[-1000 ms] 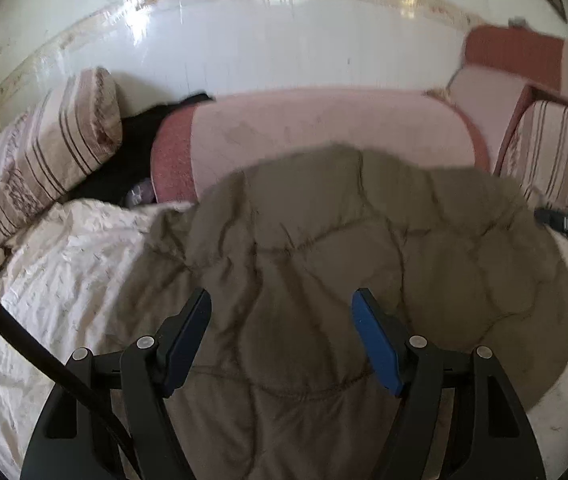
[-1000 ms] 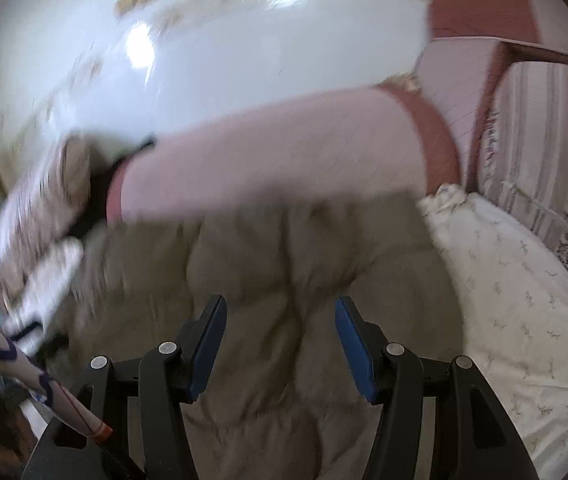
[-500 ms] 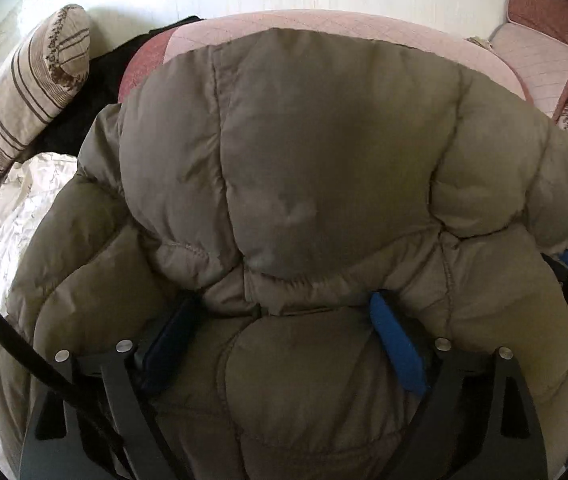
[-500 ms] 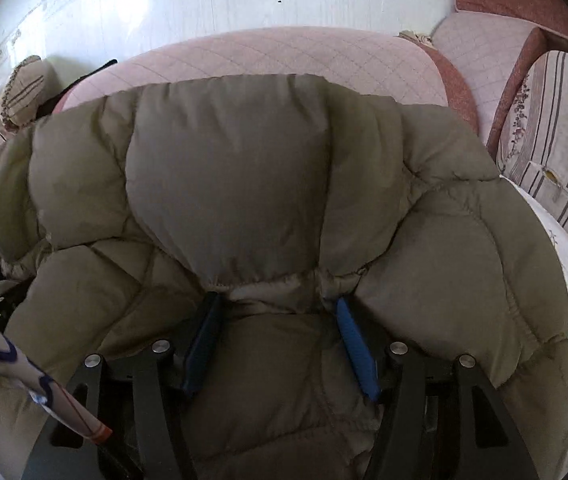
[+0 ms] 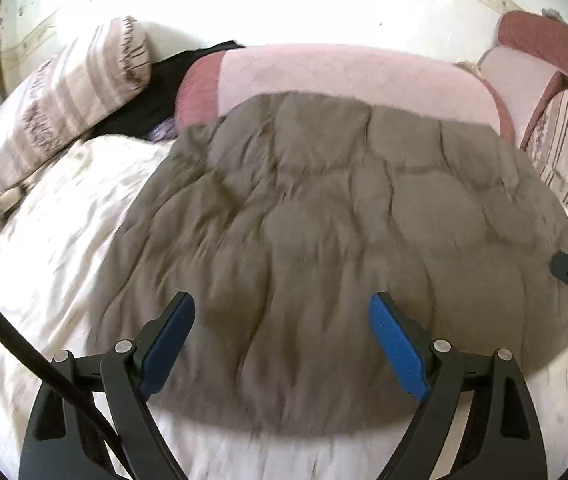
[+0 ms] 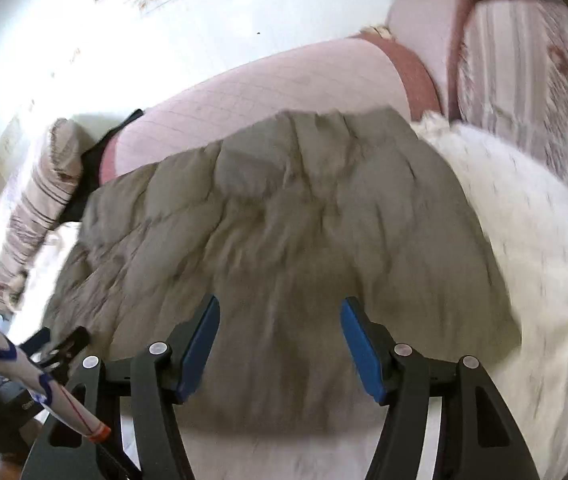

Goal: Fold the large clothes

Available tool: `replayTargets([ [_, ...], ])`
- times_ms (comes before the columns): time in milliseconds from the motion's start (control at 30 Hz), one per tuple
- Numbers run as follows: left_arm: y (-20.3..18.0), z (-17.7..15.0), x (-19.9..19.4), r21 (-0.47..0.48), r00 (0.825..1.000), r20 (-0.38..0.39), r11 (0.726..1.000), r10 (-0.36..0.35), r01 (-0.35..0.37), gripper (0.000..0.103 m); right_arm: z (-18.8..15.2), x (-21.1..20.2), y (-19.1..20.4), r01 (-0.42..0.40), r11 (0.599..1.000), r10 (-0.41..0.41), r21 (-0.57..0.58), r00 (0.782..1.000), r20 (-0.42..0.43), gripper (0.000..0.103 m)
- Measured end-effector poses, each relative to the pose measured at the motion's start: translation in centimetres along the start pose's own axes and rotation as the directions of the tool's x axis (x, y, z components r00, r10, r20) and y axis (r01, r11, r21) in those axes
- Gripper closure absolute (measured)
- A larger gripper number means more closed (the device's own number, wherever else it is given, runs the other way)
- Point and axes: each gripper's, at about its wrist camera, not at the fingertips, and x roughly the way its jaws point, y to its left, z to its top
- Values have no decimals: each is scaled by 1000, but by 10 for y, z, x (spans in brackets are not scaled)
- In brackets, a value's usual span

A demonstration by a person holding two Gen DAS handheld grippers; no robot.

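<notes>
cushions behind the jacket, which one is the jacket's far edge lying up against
The long pink bolster with the dark red end. The olive quilted jacket reaches its front. The striped cushion sits apart to the left, with white bedding and a dark garment in between.

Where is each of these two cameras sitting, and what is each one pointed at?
Left wrist: rides on the left gripper, looking along its open blue fingers at the olive puffer jacket spread on the white bedspread.
Right wrist: rides on the right gripper, fingers open, facing that jacket; a sleeve shows lower left.
Shared: jacket, pink bolster, striped pillow.
</notes>
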Motion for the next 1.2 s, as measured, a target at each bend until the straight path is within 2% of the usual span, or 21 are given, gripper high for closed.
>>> replayTargets([
  [67,5,-8,-15,-7,1000,5,1000,16,-16,14,-15,-12,-4,-12,1000,11,23,1000,15,36],
  [133,16,-14,-31,-39,998,29,998,58,-57,14,-26,-23,-3,11,999,-12,32,999,35,36],
  [200,28,-23,-42,-102,996,39,992,85,-80,14,-24,-26,-3,24,999,-26,35,998,60,36],
  [300,51,-34,-37,-193,992,31,975,120,-112,14,-23,-19,4,73,997,-70,-30,994,85,36],
  [367,62,-35,-28,-209,992,21,970,128,-121,14,-22,-4,6,83,995,-79,-56,994,77,36],
  [467,80,-31,-7,-241,993,-25,964,113,-116,14,-21,15,11,107,990,-102,-97,993,58,36],
  [533,90,-30,12,-248,991,-82,961,108,-125,13,-23,34,10,117,987,-117,-110,993,0,35],
  [600,95,-34,28,-257,987,-129,958,98,-129,4,-27,50,8,124,985,-131,-124,990,-52,34],
  [800,105,-35,48,-320,979,-202,945,7,-73,3,-28,59,12,148,976,-162,-159,984,-74,32],
  [867,104,-32,42,-307,982,-188,949,16,-75,3,-27,56,11,136,979,-148,-152,986,-77,32],
  [933,105,-27,29,-317,988,-152,947,8,-56,9,-21,46,8,106,987,-115,-117,991,-75,33],
  [1000,110,-23,14,-347,995,-103,937,-1,-35,11,-11,25,-2,49,997,-51,-53,998,-22,35],
  [1033,113,-21,4,-364,998,-61,931,7,-29,11,-5,13,-8,47,998,-47,-31,999,16,36],
  [1100,114,-17,-12,-364,999,14,931,44,-36,11,5,-5,-25,110,994,-109,-4,991,76,47],
  [1167,111,-16,-16,-347,997,51,937,61,-40,11,9,-11,-49,179,983,-183,49,980,80,66],
  [1200,108,-16,-14,-337,997,54,941,59,-38,11,9,-12,-62,195,977,-201,85,977,66,68],
])
